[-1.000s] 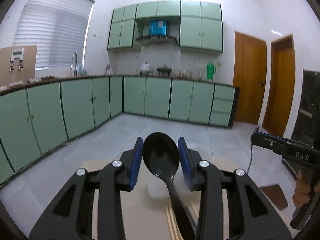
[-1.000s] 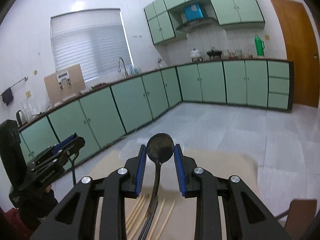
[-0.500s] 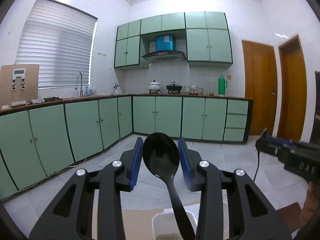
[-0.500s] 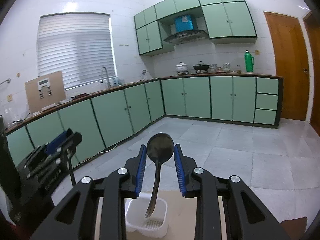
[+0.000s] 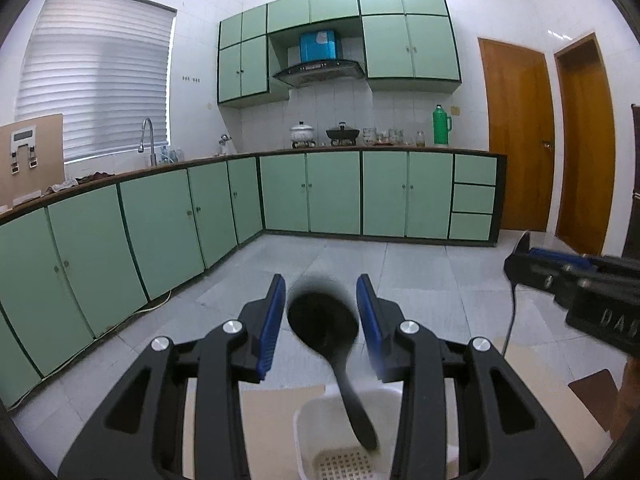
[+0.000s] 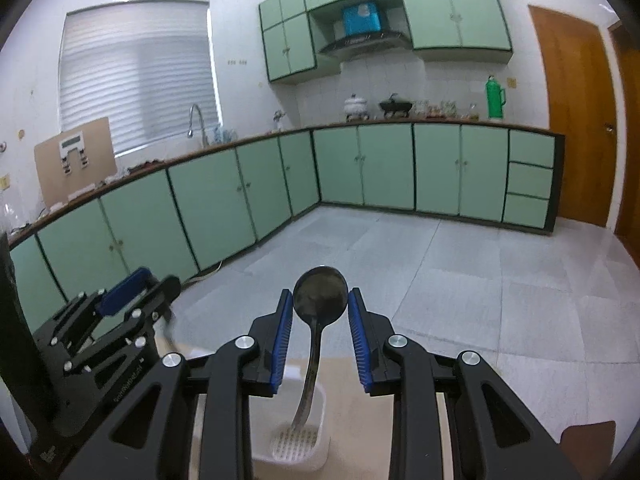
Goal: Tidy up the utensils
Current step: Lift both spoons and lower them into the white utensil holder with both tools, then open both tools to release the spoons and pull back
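Your left gripper (image 5: 321, 316) jaws are just opening, letting the blurred black spoon (image 5: 322, 322) drop into the white holder (image 5: 308, 420) on the worktop, while your right gripper (image 6: 320, 318) is clenching the metal spoon (image 6: 320, 294) above it, awaiting release

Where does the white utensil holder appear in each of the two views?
Left wrist view: the white utensil holder sits at bottom centre, below the black spoon.
Right wrist view: bottom centre, slightly left, under the metal spoon.
Shared landmark: the green thermos on the counter.
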Tool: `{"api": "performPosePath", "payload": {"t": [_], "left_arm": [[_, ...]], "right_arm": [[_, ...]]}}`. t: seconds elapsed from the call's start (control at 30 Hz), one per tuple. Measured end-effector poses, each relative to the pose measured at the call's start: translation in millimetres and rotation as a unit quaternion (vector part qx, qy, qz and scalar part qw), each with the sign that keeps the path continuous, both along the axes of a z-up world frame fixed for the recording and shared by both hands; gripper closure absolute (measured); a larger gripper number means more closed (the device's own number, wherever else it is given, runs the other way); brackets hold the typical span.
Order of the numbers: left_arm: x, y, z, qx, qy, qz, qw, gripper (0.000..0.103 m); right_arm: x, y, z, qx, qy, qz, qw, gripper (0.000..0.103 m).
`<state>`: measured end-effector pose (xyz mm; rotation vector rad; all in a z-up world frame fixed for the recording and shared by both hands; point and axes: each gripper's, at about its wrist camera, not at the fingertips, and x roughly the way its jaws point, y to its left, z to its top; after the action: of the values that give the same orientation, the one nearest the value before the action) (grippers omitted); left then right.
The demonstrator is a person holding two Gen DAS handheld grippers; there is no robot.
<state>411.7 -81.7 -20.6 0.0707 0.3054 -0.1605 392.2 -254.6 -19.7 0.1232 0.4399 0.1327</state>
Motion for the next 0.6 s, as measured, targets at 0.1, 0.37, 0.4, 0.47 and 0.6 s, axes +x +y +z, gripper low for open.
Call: {"api": "performPosePath", "payload": {"t": [0.1,0.37,0.4,0.47,0.6], "left_arm": [[-11.5,11.9,3.0,-0.016,-0.002,-0.002,0.9999,0.055],[-72.4,34.4,7.6,-0.021,0.005,-0.002,0.9998,0.047],[-87.9,37.5,4.4,-0.02,0.015,0.0,0.9997,0.046],[-114.9,44.7,-6.7,-0.032,0.043,-0.002,0.9986,0.041],[-166.7,50.9,-45.1,-0.034,0.115,-0.004,0.9927,0.033]], "right_arm": [[-9.1,1.2,-3.9,-0.005,-0.001,0.004,1.0,0.074],[-73.9,-20.4,-5.4,0.027,0.0,0.006,1.0,0.054],[-84.1,-22.0,-8.5,0.025,0.004,0.005,1.0,0.054],[-114.0,-22.1,-22.7,0.021,0.02,0.01,1.0,0.051],[-164.5,-14.1,-61.7,0.015,0.072,0.022,0.997,0.05]]}}
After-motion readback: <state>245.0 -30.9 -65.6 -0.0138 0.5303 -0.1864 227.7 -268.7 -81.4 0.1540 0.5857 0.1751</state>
